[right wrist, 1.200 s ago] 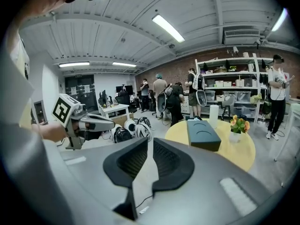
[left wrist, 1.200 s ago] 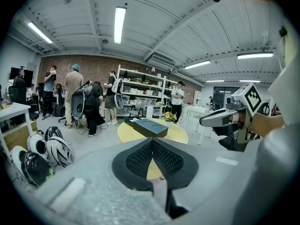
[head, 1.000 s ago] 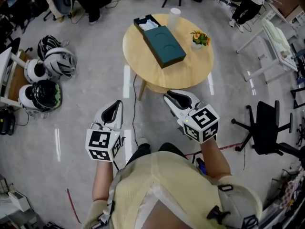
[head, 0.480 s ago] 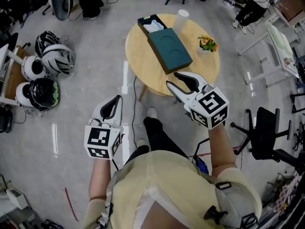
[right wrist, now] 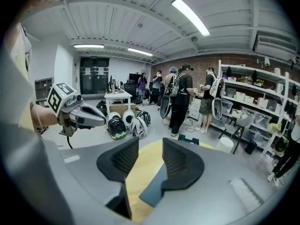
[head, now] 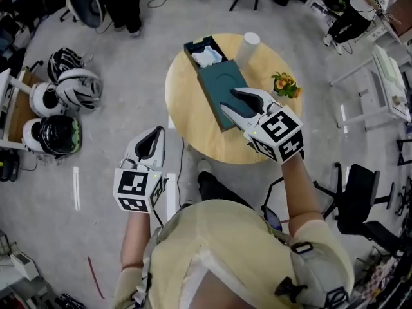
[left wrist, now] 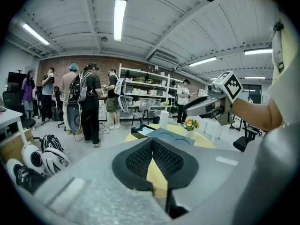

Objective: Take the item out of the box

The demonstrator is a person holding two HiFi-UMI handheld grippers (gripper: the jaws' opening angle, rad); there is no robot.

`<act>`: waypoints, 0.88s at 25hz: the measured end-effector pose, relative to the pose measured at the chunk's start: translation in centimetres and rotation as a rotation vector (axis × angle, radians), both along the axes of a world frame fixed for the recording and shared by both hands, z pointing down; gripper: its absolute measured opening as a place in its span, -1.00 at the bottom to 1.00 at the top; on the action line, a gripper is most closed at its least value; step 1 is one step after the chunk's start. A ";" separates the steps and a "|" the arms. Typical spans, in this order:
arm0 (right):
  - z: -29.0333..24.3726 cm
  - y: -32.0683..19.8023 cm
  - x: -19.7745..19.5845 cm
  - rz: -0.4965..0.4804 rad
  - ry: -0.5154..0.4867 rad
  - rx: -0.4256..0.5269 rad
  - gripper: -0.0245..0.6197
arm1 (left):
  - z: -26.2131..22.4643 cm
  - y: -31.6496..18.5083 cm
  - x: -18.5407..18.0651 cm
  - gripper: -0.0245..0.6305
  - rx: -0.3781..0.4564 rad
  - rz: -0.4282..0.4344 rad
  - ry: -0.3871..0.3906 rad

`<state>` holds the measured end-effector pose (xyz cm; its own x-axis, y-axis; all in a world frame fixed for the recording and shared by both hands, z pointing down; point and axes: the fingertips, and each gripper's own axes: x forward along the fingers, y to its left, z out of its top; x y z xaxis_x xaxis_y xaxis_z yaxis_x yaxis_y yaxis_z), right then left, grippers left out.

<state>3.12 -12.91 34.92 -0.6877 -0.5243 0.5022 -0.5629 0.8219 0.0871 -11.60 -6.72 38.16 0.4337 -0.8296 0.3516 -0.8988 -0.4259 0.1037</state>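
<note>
A round wooden tabletop (head: 193, 118) is seen from above, and on it a dark teal box (head: 192, 45) stands open at the far side. The task's item, a white item (head: 207, 56), is seen lying inside that box. The box's dark teal lid (head: 222, 82) is laid flat just beside the box, on the side nearer the person. A white cup (head: 250, 44) and a small potted plant (head: 285, 82) with orange flowers are set on the tabletop to the right of the lid. The right tool (head: 228, 100) is held over the near end of the lid; its jaws have just been opening and are stood well apart, and nothing is gripped by them. In the right gripper view only the tabletop and a corner of the lid are seen through the gap. The left tool (head: 154, 140) is held over the floor, short of the tabletop's edge, and its jaws are brought together at the tips with nothing between them. Several helmets (head: 61, 98) are gathered on the floor to the left.
</note>
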 end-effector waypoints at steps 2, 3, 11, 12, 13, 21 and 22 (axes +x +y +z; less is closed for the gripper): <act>0.3 -2.1 0.4 -0.016 0.013 -0.007 -0.42 | 0.1 -2.0 0.7 -0.93 -0.005 -0.003 0.000; 0.5 -3.2 0.6 -0.022 0.020 -0.011 -0.41 | 0.1 -3.0 1.0 -0.93 -0.008 -0.004 -0.003; 3.0 -10.4 0.8 -0.069 0.091 -0.037 -0.39 | 0.3 -10.0 2.3 -0.92 -0.006 -0.035 -0.024; 3.4 -11.1 0.7 -0.072 0.101 -0.040 -0.39 | 0.3 -10.8 2.4 -0.93 -0.005 -0.038 -0.025; 3.9 -11.8 0.6 -0.075 0.110 -0.043 -0.39 | 0.3 -11.4 2.5 -0.92 -0.006 -0.039 -0.025; 6.9 -16.3 -0.8 -0.059 0.161 -0.100 -0.36 | 0.6 -16.3 3.0 -0.92 -0.009 -0.004 -0.038; 7.2 -16.8 -0.8 -0.053 0.172 -0.106 -0.35 | 0.7 -17.0 3.1 -0.92 -0.009 0.005 -0.038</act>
